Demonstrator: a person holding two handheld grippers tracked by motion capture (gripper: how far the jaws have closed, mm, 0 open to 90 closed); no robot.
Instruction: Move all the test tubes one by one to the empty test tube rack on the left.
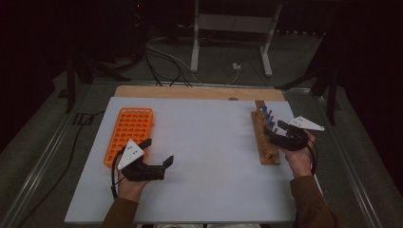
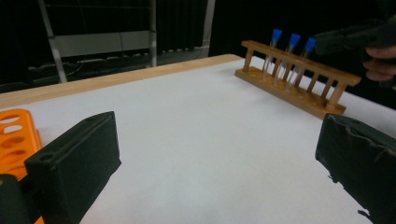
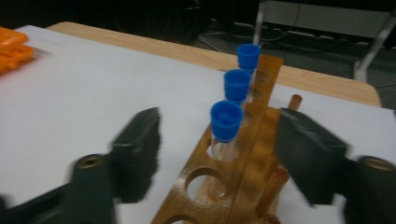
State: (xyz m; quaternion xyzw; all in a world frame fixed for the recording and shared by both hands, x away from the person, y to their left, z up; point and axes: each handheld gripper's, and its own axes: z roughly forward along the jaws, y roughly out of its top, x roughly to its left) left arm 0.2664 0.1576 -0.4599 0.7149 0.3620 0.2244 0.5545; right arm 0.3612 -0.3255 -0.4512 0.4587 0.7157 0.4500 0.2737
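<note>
A white-topped table (image 1: 199, 156) (bare wood along its far edge) carries an orange tube rack (image 1: 129, 134) and a wooden test-tube rack (image 1: 264, 140).

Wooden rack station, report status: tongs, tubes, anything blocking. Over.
Right tongs open, straddling nearest blue-capped tube in wooden rack, not gripping. Left tongs open, empty, beside orange rack. Nothing in the way.
</note>
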